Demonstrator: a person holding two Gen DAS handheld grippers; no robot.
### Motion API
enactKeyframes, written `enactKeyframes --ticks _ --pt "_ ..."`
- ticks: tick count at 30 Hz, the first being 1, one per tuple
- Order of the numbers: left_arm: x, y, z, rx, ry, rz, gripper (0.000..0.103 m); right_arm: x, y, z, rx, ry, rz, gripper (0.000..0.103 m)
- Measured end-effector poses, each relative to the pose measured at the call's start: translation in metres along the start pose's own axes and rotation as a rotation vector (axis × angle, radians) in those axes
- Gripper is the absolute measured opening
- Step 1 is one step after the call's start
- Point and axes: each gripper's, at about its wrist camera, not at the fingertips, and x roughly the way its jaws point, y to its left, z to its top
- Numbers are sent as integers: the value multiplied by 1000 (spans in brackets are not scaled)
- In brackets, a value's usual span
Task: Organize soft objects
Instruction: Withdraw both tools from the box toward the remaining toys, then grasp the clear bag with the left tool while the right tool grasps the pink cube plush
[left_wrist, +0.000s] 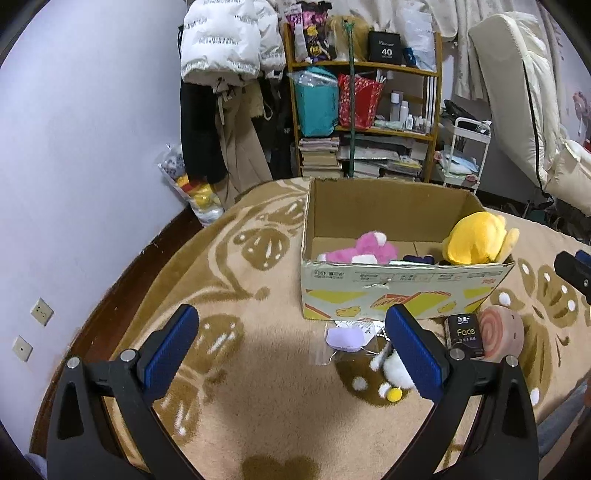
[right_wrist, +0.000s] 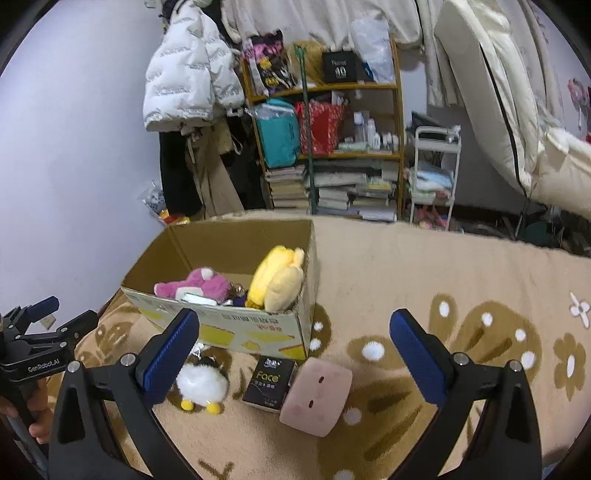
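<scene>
An open cardboard box (left_wrist: 399, 291) stands on the patterned blanket and holds a pink plush (left_wrist: 360, 251) and a yellow plush (left_wrist: 476, 238); the box (right_wrist: 236, 325) shows in the right wrist view too. In front of it lie a white fluffy chick toy (right_wrist: 201, 384), a black "Face" tissue pack (right_wrist: 269, 382), a pink swirl-faced cushion (right_wrist: 316, 395) and a lilac item in a clear bag (left_wrist: 343, 338). My left gripper (left_wrist: 291, 347) is open and empty above the blanket, left of the toys. My right gripper (right_wrist: 295, 354) is open and empty above the tissue pack and cushion.
A wooden shelf (left_wrist: 364, 66) with bags, books and bottles stands behind the bed, with hanging coats (left_wrist: 221, 40) to its left and a white trolley (right_wrist: 436, 166) to its right. The wall (left_wrist: 74, 147) runs along the left. The blanket (right_wrist: 443, 266) spreads right of the box.
</scene>
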Motion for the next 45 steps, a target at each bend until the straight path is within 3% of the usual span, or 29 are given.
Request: enactKeyframes --ticks 7,30,45 --pt "25 -2 -2 -11 66 -32 100 23 -15 -5 62 98 -18 103" --pt "111 -25 -16 23 259 -94 100 97 -20 -35 102 374 14 95" --pt "148 -30 -27 23 352 -135 100 123 -30 -50 158 496 17 95"
